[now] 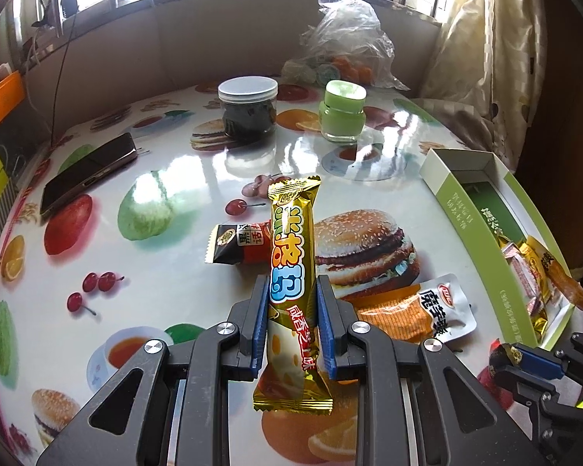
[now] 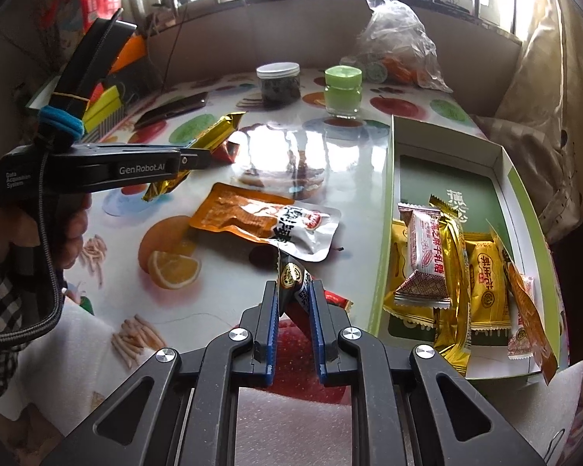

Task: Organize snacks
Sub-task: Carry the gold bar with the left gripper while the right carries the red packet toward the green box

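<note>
- The left gripper [image 1: 293,295] is clenching its jaws around a long gold snack bar [image 1: 291,272], squeezing it about halfway along its length, so that the bar is sticking out past the blue pads at both ends.
- The gold snack bar is hanging above the desk [image 1: 198,178], not lying on it; in the right wrist view it is showing as a gold wrapper [image 2: 213,136] pinched in the side-on left gripper [image 2: 198,159], which a hand [image 2: 72,229] is holding.
- The right gripper [image 2: 293,295] is grasping a dark-wrapped snack [image 2: 291,275] by one end, with its jaws closed tight on the wrapper and the red end trailing down toward the desk.
- In the left wrist view the right gripper [image 1: 519,361] is peeking in at the lower right, just beside the green-edged box [image 1: 474,233].
- The green-edged box [image 2: 384,209] is sitting open on the right side of the desk, and several wrapped snacks [image 2: 447,272] in gold, white and orange are already lying heaped in its near end.
- An orange-and-silver pouch [image 2: 264,221] is lying flat on the desk between the two grippers, near the box but outside it.
- Another dark-and-red snack [image 1: 237,248] is lying on the desk behind the gold bar.
- Farther back, a jar with a white lid [image 1: 248,110], a green jar [image 1: 342,112], a phone [image 1: 89,173] and a clear plastic bag [image 1: 346,42] are standing or lying well apart from the box.
</note>
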A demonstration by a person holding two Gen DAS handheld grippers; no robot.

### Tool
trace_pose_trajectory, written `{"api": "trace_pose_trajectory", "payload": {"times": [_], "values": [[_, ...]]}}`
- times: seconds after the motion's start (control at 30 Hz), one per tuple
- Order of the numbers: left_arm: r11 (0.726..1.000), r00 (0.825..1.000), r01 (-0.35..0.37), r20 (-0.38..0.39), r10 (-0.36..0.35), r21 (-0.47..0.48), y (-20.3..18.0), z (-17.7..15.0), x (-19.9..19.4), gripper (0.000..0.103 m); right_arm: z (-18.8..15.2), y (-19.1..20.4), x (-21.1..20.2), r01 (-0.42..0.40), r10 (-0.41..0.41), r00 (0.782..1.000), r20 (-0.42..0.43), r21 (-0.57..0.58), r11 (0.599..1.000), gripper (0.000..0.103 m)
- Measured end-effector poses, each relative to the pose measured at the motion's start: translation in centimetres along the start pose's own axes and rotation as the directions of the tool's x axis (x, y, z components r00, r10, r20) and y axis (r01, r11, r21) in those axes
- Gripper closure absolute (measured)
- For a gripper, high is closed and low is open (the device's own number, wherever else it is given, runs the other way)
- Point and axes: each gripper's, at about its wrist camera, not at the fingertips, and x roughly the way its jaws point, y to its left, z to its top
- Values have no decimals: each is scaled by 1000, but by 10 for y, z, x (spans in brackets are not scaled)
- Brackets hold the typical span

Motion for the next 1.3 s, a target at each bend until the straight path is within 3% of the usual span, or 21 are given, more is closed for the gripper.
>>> {"api": "trace_pose_trajectory", "payload": {"times": [0.7,1.3], "values": [[1000,996,5,86,-7,23,-18,2,-51,79,10,-2,-42,-19,16,991,131,23,1000,89],[992,992,90,84,-98,91,-78,8,-57,79,19,-54,-89,94,-114,964,240,93,991,89]]}}
